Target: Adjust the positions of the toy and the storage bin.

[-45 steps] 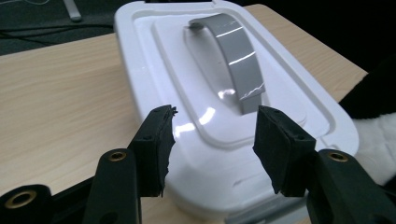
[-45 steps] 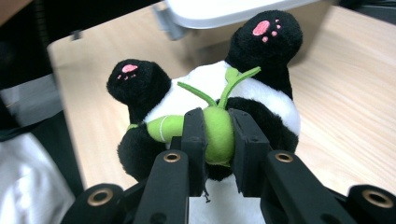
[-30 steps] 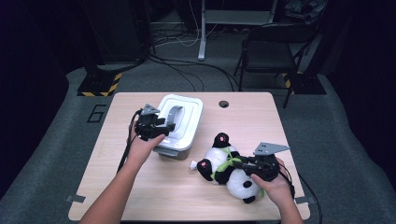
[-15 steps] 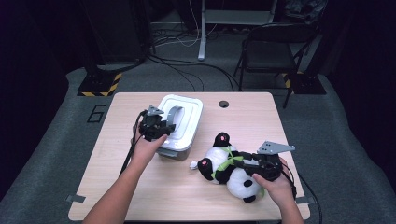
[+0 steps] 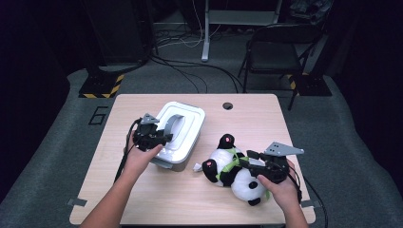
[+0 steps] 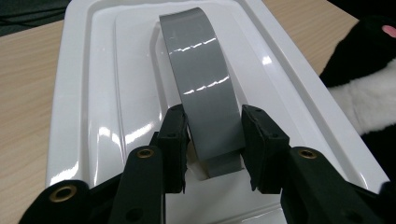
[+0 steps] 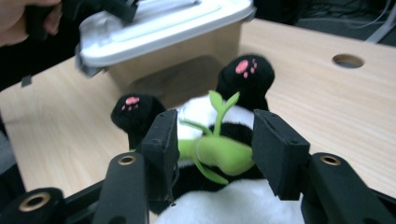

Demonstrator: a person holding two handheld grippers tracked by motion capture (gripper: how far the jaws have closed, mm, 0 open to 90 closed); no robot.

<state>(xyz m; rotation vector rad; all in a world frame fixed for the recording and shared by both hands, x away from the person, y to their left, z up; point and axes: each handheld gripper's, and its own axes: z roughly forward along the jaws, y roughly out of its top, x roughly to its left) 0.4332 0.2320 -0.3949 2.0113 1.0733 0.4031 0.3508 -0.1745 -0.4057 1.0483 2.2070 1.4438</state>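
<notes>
A white storage box [image 5: 190,137] stands left of centre on the table, its lid [image 6: 107,93] bearing an arched grey handle [image 6: 205,84]. My left gripper [image 5: 164,138] has just been closing, and its pads [image 6: 173,140] now press on both sides of that handle [image 5: 175,126]. A black-and-white panda plush [image 5: 233,173] lies on its back at the right, with a green sprig [image 7: 219,151] on its belly. My right gripper [image 5: 244,159] has just been opening. Its jaws [image 7: 215,149] straddle the green sprig without squeezing it.
The box [image 7: 177,42] sits close behind the panda's pink-soled paws [image 7: 243,67]. A cable hole [image 5: 227,105] marks the table's far edge. Beyond the table are a folding chair [image 5: 280,42] and floor cables [image 5: 190,71]. Bare wood lies along the front edge [image 5: 180,204].
The left jaws have come together on the lid's grey handle, and that hand shifted slightly. The right jaws have spread apart over the panda's green sprig.
</notes>
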